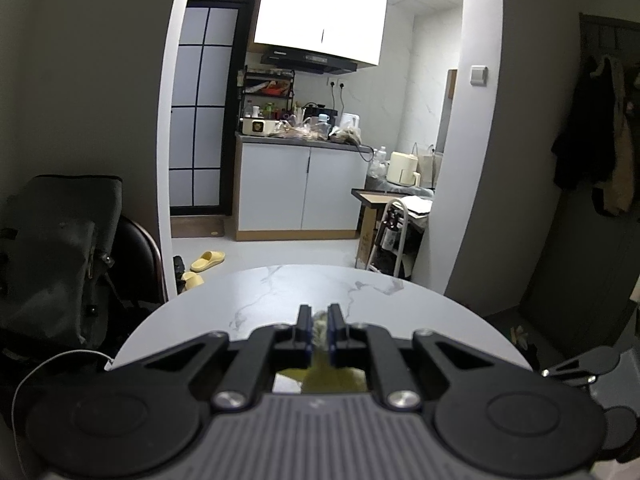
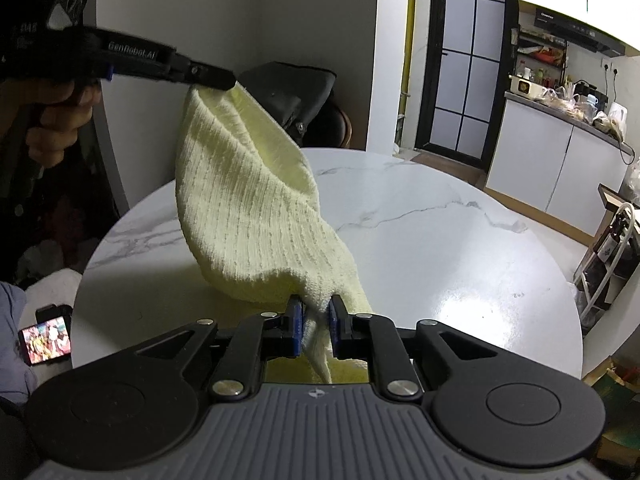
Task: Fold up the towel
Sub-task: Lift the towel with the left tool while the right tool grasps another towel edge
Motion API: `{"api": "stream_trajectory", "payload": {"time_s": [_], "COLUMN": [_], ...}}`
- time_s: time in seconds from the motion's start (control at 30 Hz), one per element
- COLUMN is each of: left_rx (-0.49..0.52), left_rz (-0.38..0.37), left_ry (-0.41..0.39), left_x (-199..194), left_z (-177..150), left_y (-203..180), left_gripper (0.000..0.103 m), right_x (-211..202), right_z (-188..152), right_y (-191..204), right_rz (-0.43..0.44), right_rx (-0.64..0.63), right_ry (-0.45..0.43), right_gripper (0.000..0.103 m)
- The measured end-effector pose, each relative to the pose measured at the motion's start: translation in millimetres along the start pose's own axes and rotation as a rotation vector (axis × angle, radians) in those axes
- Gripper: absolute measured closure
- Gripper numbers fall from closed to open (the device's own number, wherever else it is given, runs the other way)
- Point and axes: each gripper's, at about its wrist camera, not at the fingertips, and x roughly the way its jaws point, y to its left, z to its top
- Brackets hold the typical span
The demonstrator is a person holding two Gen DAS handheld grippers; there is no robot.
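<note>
Both tools, right [image 2: 316,322] and left [image 2: 214,80], each pinching the yellow towel [image 2: 248,200] above the round marble table [image 2: 460,248]; kitchen counter [image 1: 300,142] beyond

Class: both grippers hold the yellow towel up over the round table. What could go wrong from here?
1. The right gripper pinches only a bunched corner of the towel; it could slip out.
2. The towel hangs twisted between the grippers, so laid on the table it may crease instead of lying flat.

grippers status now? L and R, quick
Left gripper: closed on a corner of the yellow towel, held up above the table.
Right gripper: closed on another part of the towel.
</note>
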Motion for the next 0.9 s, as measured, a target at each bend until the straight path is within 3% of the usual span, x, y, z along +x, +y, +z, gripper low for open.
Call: {"api": "stream_trajectory", "payload": {"time_s": [0.03, 0.13, 0.9], "left_rx": [-0.003, -0.010, -0.086], "left_rz": [-0.002, -0.009, -0.008], "left_ry": [0.005, 0.022, 0.095], "left_x": [2, 8, 34], "left_z": [-1, -5, -27], "left_y": [1, 2, 36], "left_gripper": [0.095, 0.095, 0.095], "right_x": [1, 3, 19], "right_z": [-1, -5, 1], "right_y": [2, 9, 44], "right_rz": [-0.005, -0.016, 0.098], "right_rx": [-0.006, -0.024, -0.125], "right_ry": [0.006, 0.020, 0.051], "right_gripper": [0.061, 0.052, 0.051]}}
